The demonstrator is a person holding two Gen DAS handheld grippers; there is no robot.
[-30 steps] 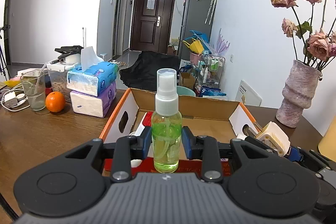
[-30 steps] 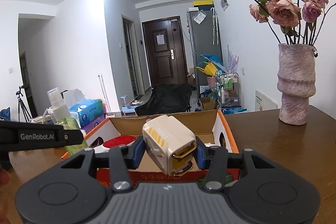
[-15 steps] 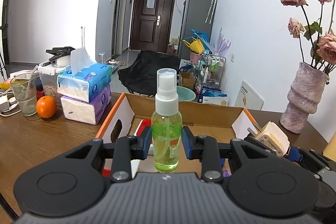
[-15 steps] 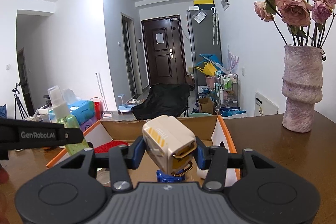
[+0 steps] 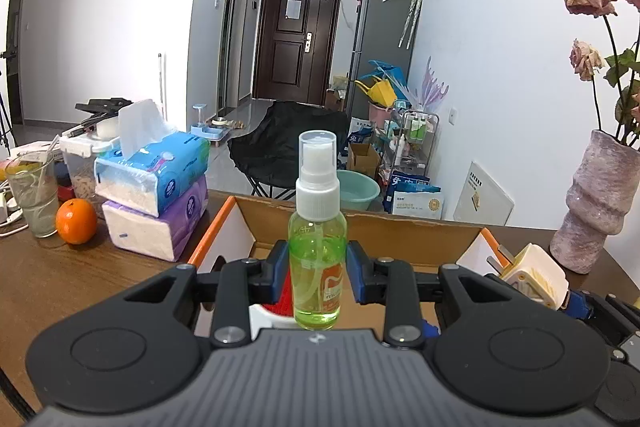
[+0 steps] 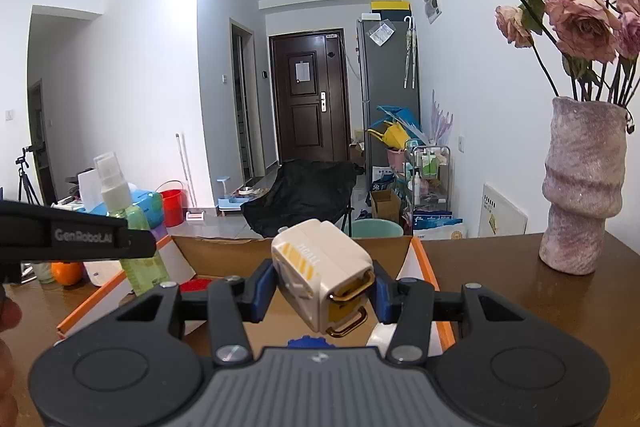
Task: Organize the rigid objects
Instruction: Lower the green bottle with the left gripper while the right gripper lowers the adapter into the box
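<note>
With a few items already lying inside the cardboard box [image 5: 362,223], the spray bottle [image 5: 318,267] is clamped upright in the left gripper [image 5: 318,277] and the cream plug adapter [image 6: 322,277] in the right gripper [image 6: 322,295], both above the box, unreleased.

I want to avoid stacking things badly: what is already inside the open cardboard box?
Inside the orange-edged cardboard box lie a red item, a blue item and a white round item. The grippers and their loads cover most of its floor, so nothing more can be told.
</note>
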